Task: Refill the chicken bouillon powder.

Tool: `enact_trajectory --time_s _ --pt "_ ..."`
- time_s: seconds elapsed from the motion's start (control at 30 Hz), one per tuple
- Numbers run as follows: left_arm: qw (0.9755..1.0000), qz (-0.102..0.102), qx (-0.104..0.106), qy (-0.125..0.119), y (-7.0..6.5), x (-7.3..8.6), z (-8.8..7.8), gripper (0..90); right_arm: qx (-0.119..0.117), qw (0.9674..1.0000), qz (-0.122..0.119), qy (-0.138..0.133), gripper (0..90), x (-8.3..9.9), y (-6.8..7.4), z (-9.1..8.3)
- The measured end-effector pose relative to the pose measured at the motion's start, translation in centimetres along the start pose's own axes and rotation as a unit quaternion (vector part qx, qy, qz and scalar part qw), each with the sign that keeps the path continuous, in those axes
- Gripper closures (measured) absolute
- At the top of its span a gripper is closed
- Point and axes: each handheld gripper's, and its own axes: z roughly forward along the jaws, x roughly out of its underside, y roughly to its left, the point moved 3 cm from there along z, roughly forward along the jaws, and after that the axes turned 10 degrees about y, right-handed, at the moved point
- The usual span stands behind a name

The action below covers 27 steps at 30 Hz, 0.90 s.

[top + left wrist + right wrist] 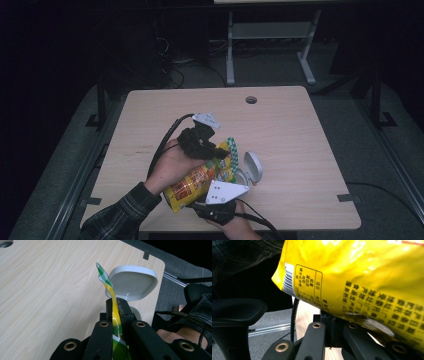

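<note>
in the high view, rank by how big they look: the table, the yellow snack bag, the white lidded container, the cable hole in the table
1. table
2. yellow snack bag
3. white lidded container, partly hidden behind the bag
4. cable hole

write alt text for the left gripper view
The left hand-held gripper is shut on the green-checked top edge of a yellow snack bag. Just past it an open white container lid stands over the light wooden table.
</note>
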Motion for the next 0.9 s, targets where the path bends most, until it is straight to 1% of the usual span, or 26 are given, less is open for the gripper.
enact_trajectory --time_s 0.17,0.4,0.43,0.6,0.7,0.9 --pt "1.0000 -0.003 0.001 0.001 -0.04 -0.04 0.08 89.8 0.001 1.0000 0.001 -0.001 90.0 0.00 0.03 0.01" --pt "1.0000 -0.002 0.000 0.003 -0.04 -0.11 0.12 89.8 0.000 1.0000 0.002 -0.003 90.0 -0.01 0.05 -0.01" --pt "1.0000 0.001 -0.001 0.006 -0.01 -0.12 0.10 89.8 0.000 1.0000 0.002 -0.003 90.0 -0.01 0.05 -0.01" --pt "1.0000 -0.001 -0.002 0.005 -0.08 -0.20 0.13 89.8 0.000 1.0000 0.002 -0.004 90.0 -0.02 0.03 -0.05" --pt "1.0000 0.003 -0.004 0.008 -0.06 -0.26 0.12 89.8 0.000 1.0000 0.003 -0.004 90.0 -0.03 0.02 -0.08" --pt "0.9999 0.003 -0.005 0.009 -0.15 -0.34 0.13 89.8 0.001 1.0000 0.003 -0.005 90.0 -0.05 0.02 -0.12"
